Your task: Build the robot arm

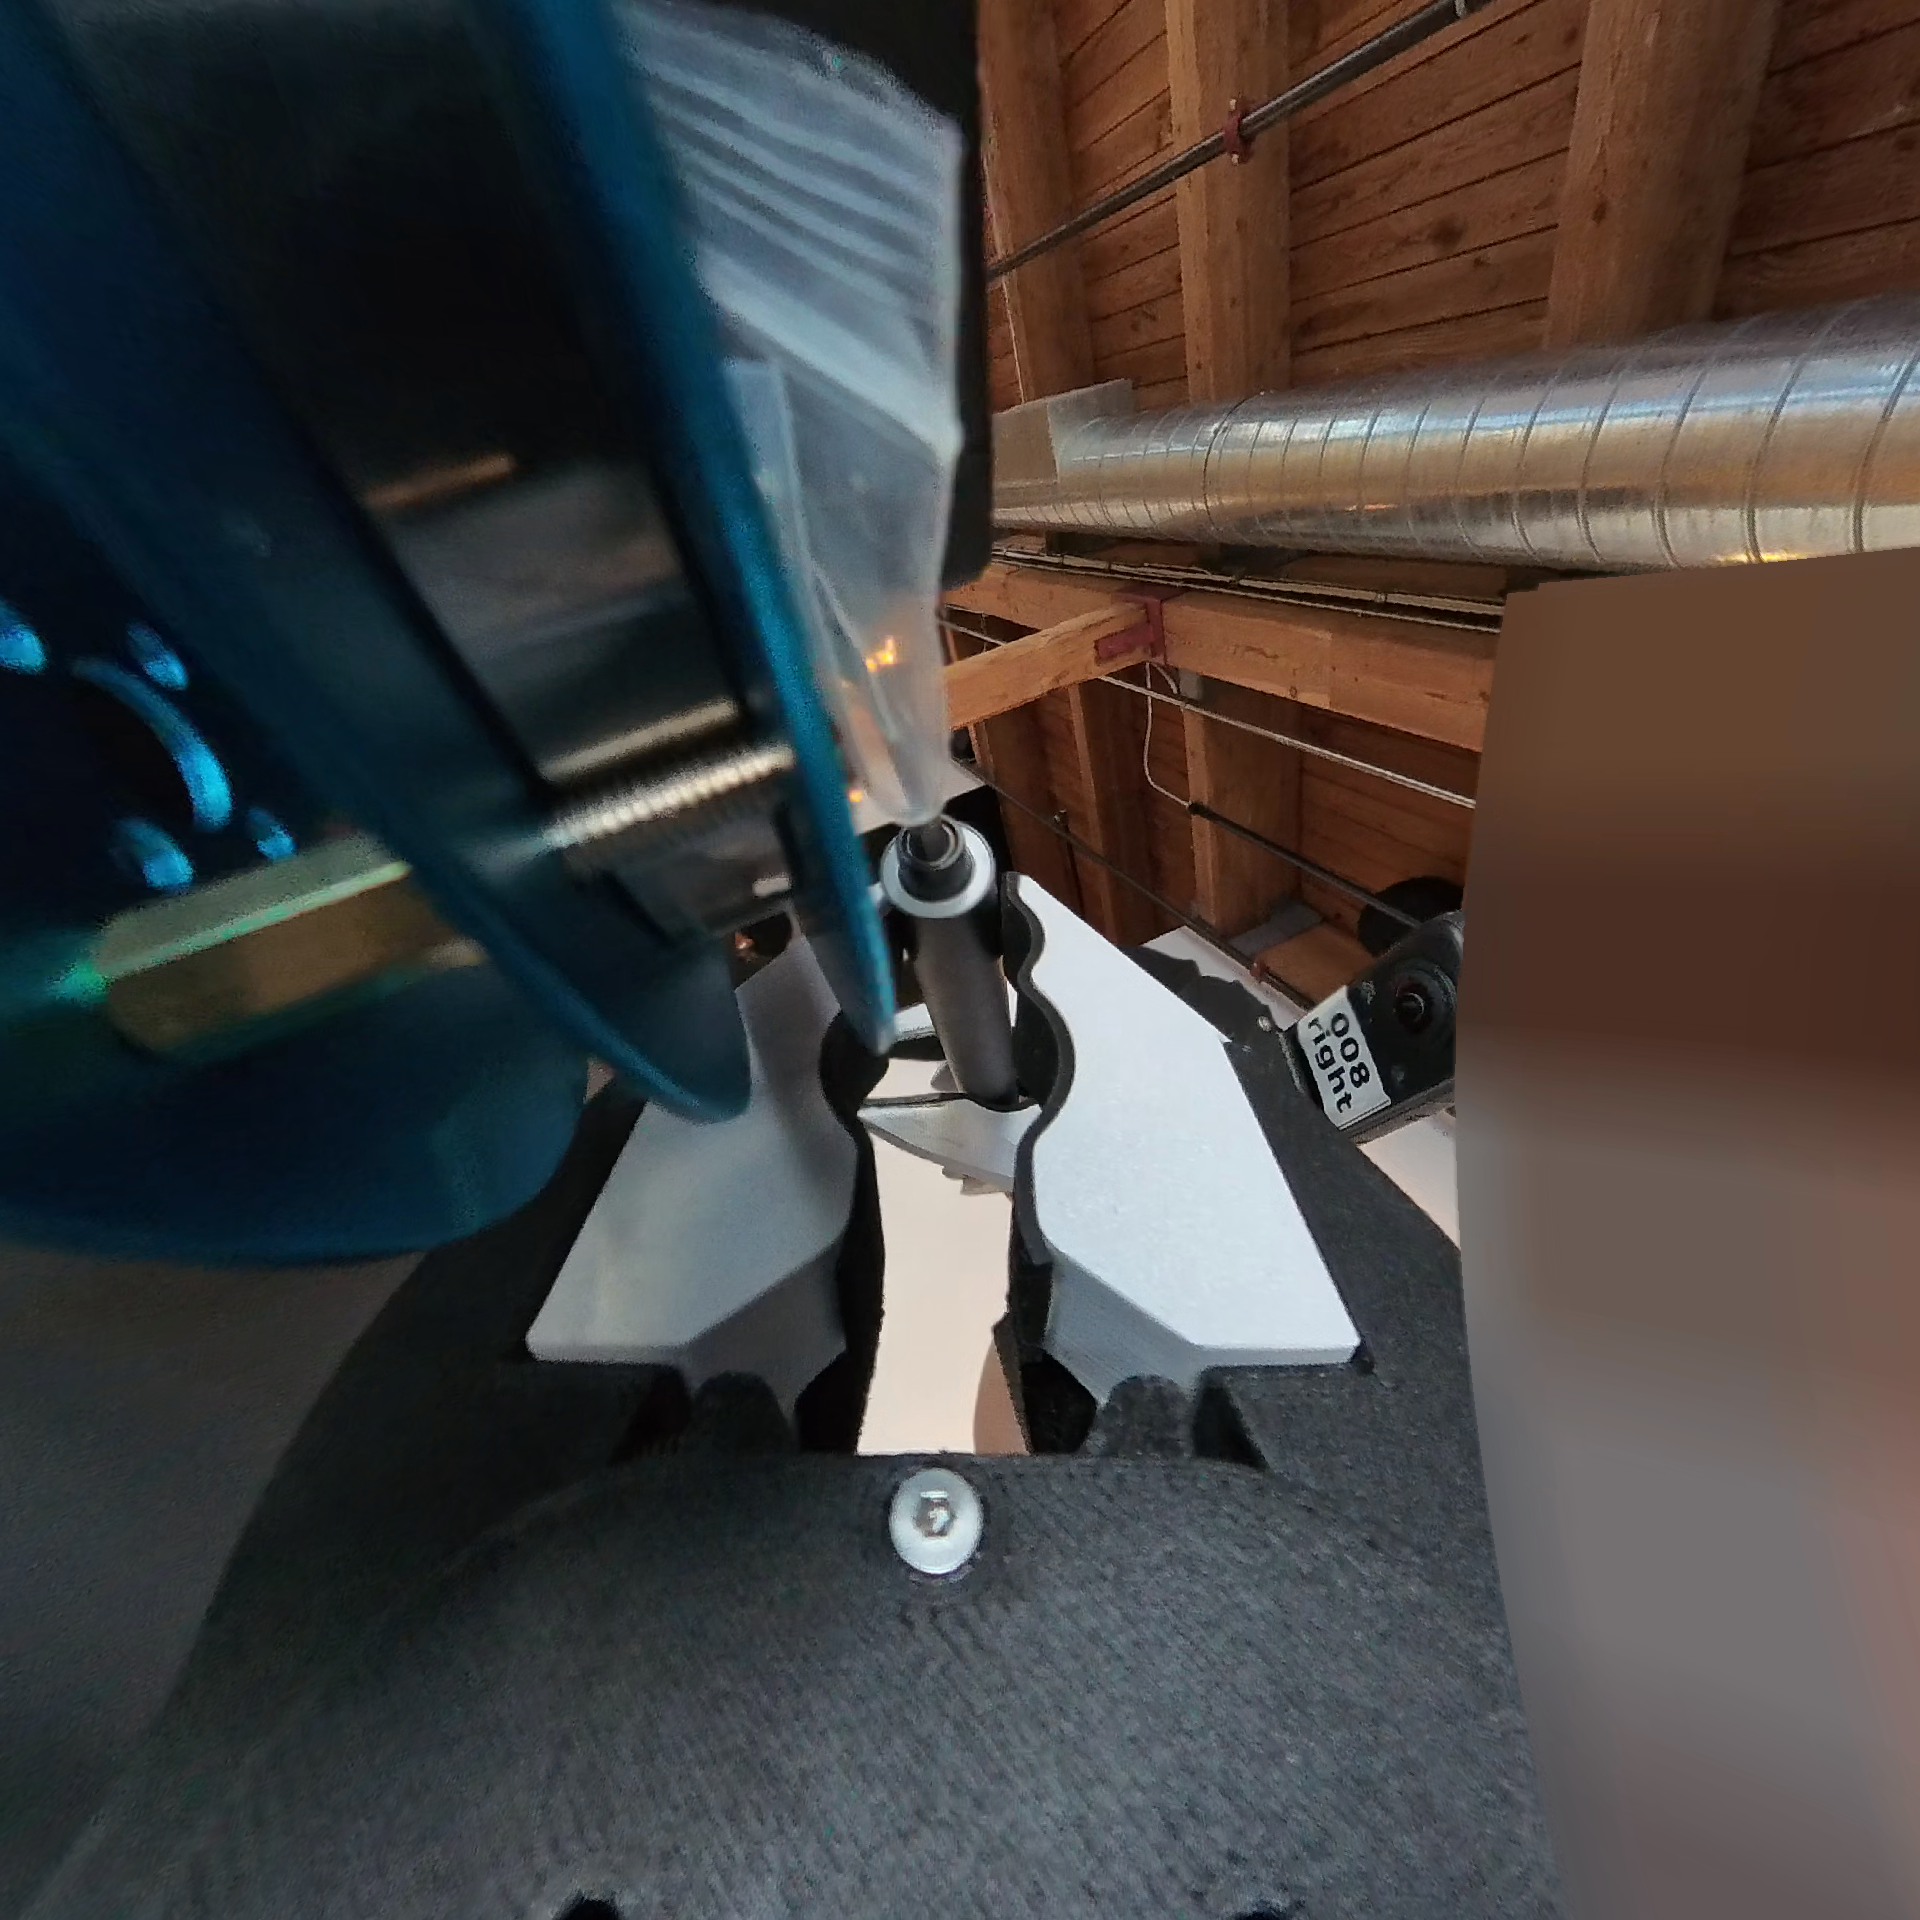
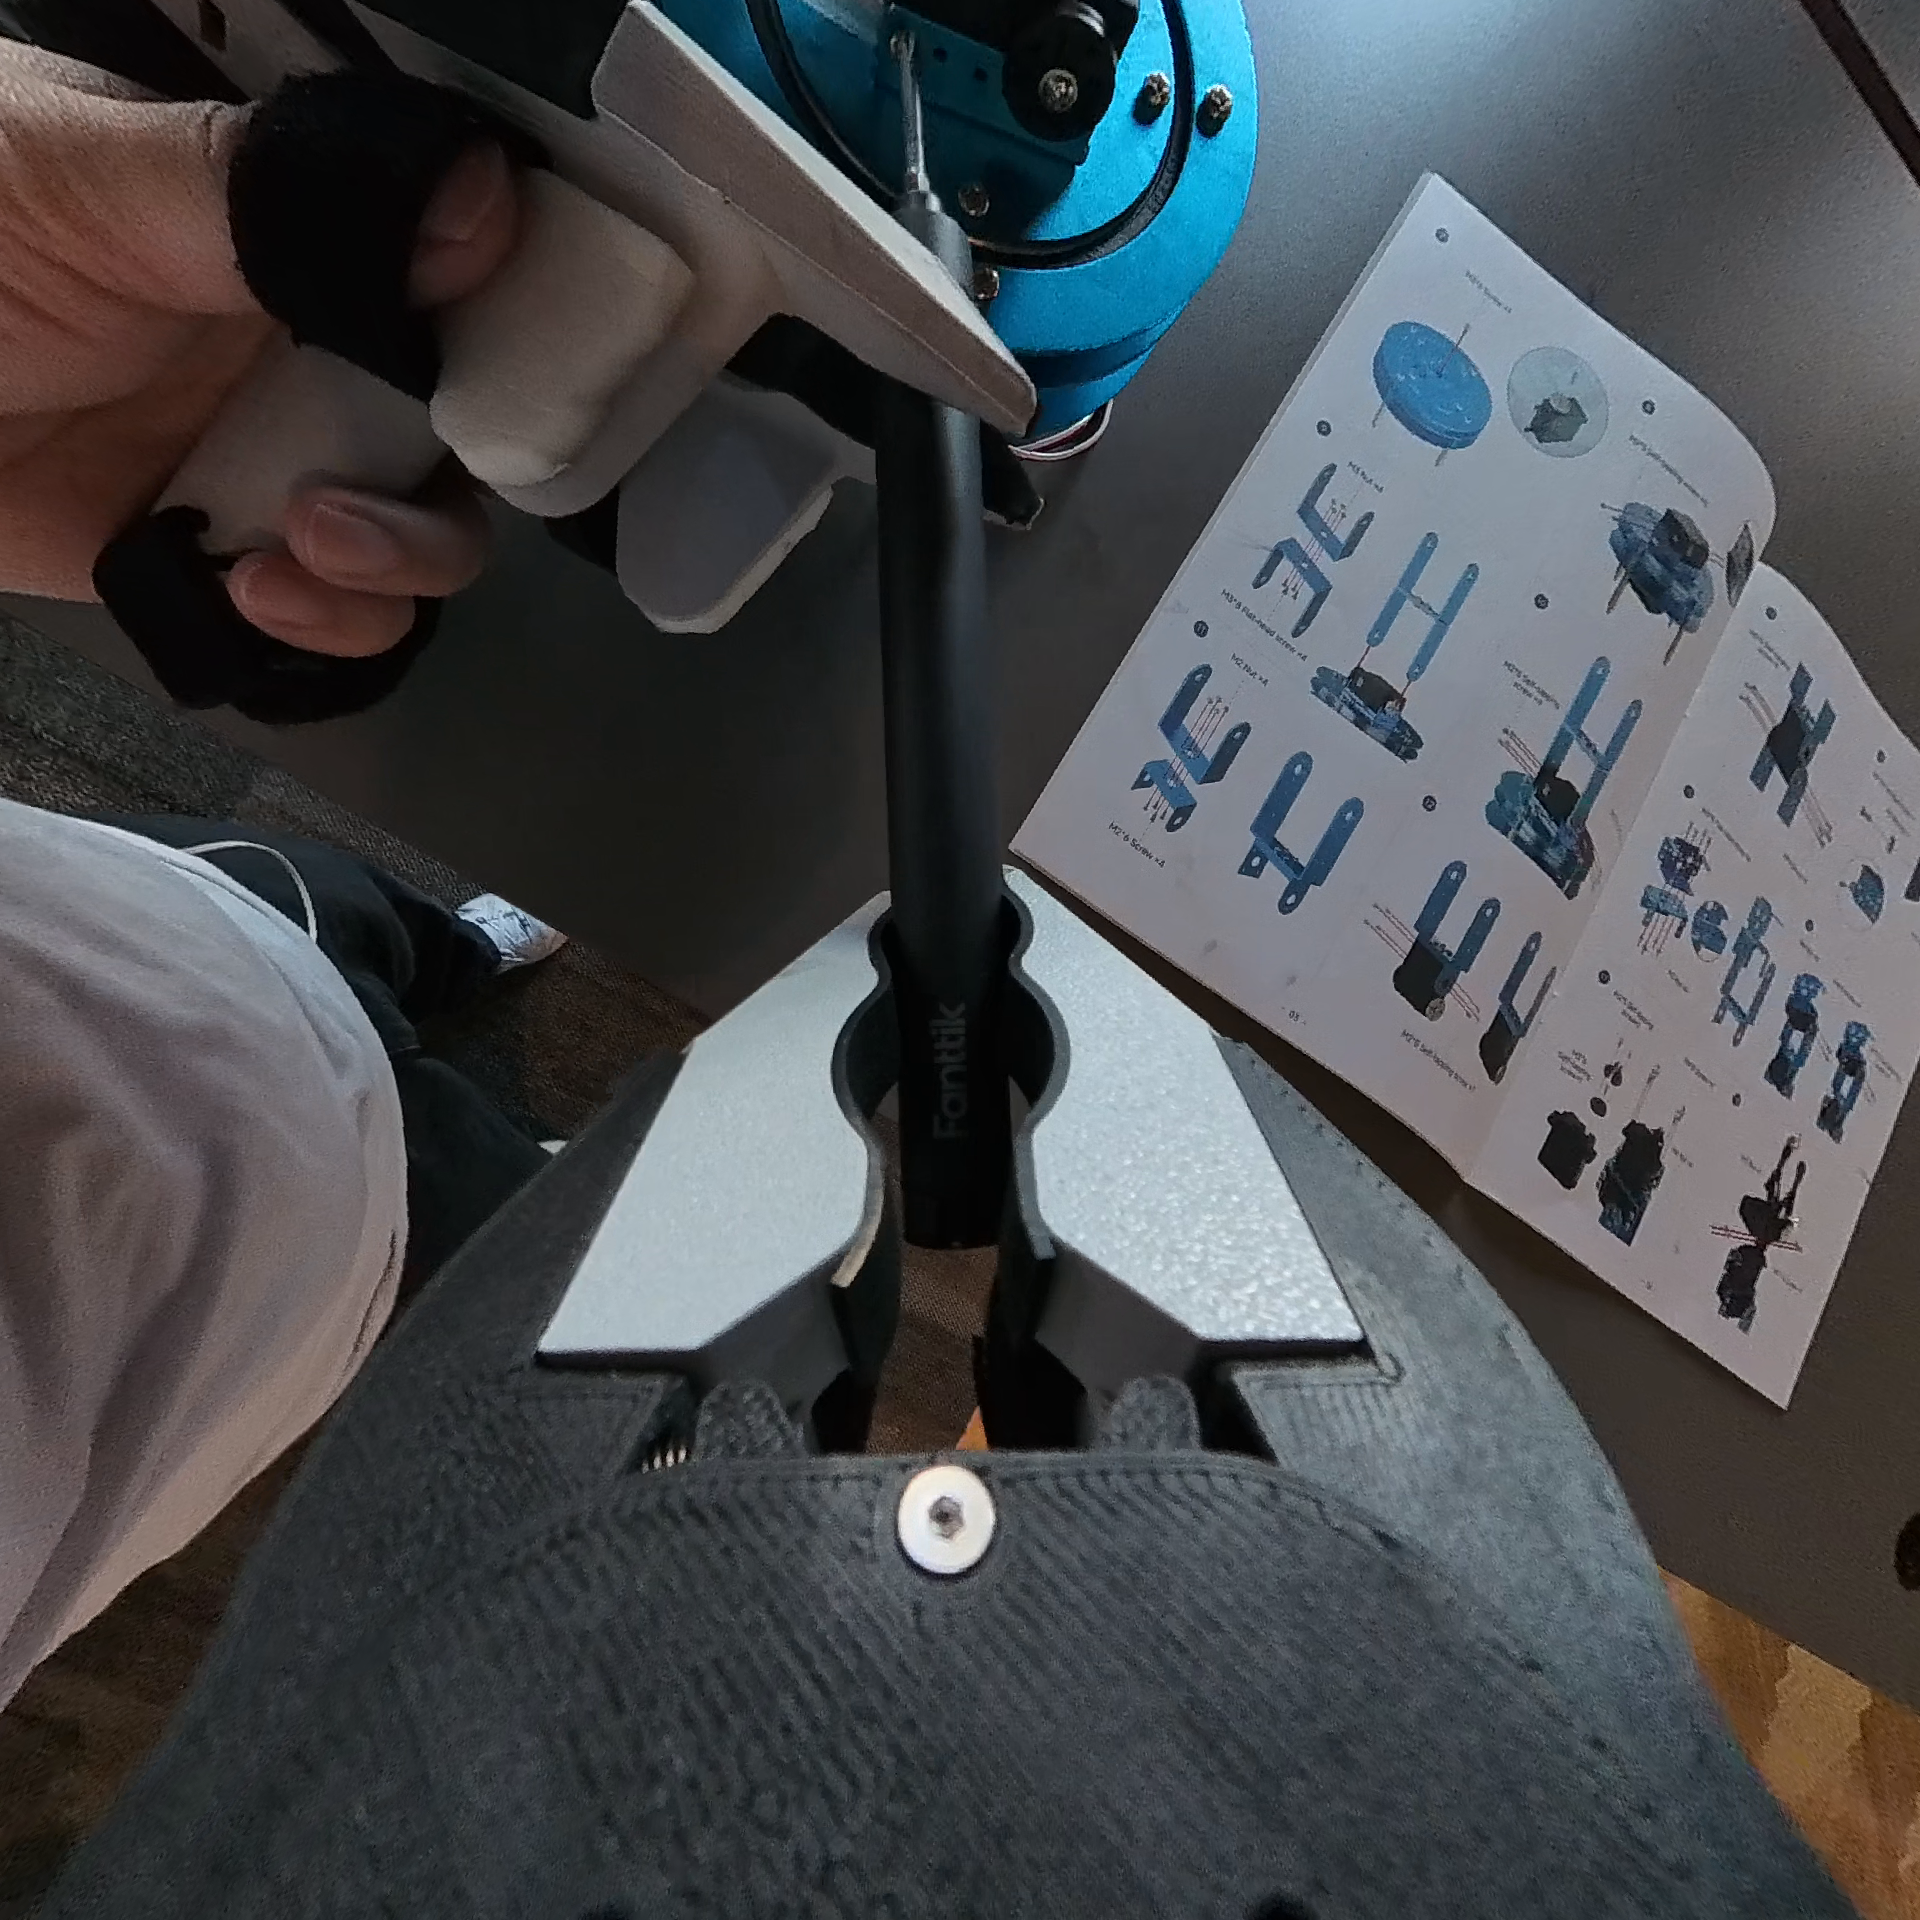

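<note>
The blue round assembly (image 1: 312, 727) fills the upper left of the left wrist view, very near the camera and blurred. The left gripper (image 1: 940, 1060) has its fingers (image 1: 717, 1195) closed on the plate edge of this assembly. A clear plastic piece (image 1: 862, 436) lies along it. The dark screwdriver (image 1: 961, 997) comes up just behind the fingertips. Above are a wooden ceiling (image 1: 1403, 208) and a silver duct (image 1: 1507, 457).

In the right wrist view, the right gripper (image 2: 951, 1049) holds the screwdriver (image 2: 935, 727) between nearly closed fingers (image 2: 1164, 1174). Its thin bit reaches the blue round assembly (image 2: 1122, 208). A gloved hand (image 2: 249, 416) grips the other gripper's white handle. An open instruction booklet (image 2: 1455, 779) lies on the grey desk (image 2: 675, 779).
</note>
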Motion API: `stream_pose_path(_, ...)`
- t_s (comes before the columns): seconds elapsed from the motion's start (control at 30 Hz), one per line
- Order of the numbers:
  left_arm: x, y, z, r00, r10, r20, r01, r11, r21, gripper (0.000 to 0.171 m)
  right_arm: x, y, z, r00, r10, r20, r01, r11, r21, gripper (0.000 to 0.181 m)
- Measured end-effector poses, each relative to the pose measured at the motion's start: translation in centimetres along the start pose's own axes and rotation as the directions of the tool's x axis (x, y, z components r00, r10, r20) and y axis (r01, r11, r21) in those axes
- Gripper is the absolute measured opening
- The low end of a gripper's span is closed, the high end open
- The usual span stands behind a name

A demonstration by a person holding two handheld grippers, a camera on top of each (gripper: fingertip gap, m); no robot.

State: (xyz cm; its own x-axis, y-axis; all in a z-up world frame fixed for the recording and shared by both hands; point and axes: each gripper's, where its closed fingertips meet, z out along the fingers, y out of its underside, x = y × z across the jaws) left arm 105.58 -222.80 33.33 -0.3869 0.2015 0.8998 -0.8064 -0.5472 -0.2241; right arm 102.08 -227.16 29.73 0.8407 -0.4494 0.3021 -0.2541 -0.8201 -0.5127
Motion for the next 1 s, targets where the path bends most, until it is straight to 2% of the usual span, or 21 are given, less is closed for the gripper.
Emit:
stream_pose_path(0.23, -0.1, 0.2, -0.2, 0.999, -0.022, 0.029, 0.021, 0.999, 0.027, 0.016, -0.3, 0.1, -0.1, 1.000, -0.013, 0.022, 0.014, 1.000, -0.019, 0.013)
stream_pose_path(0.37, -0.2, 0.1, -0.5, 0.993, 0.004, 0.121, -0.013, 0.997, 0.073, 0.017, -0.6, 0.1, 0.0, 0.999, -0.022, 0.042, 0.022, 1.000, 0.005, 0.013)
stream_pose_path(0.43, -0.5, 0.1, -0.6, 0.985, 0.046, 0.168, -0.062, 0.994, 0.093, 0.018, -0.6, 0.2, 0.2, 0.998, -0.033, 0.052, 0.032, 0.999, 0.024, 0.013)
stream_pose_path(0.53, -0.7, 0.1, -0.5, 0.964, 0.154, 0.217, -0.169, 0.984, 0.055, 0.020, -0.5, 0.5, 0.3, 0.998, -0.040, 0.056, 0.038, 0.998, 0.043, 0.013)
stream_pose_path(0.73, 0.2, -0.4, 0.6, 0.949, 0.238, 0.204, -0.256, 0.965, 0.063, 0.020, -0.2, 0.4, -0.7, 0.998, 0.017, 0.064, -0.020, 0.998, 0.052, 0.013)
stream_pose_path(0.87, 1.1, 0.5, 0.2, 0.944, 0.278, 0.178, -0.297, 0.950, 0.092, 0.028, -1.9, 0.3, -0.6, 0.973, 0.129, 0.192, -0.144, 0.987, 0.069, 0.013)
stream_pose_path(1.0, 0.6, 1.2, -0.6, 0.868, 0.444, 0.220, -0.474, 0.874, 0.107, 0.027, -3.8, 0.4, -0.6, 0.891, 0.262, 0.370, -0.301, 0.952, 0.050, 0.013)
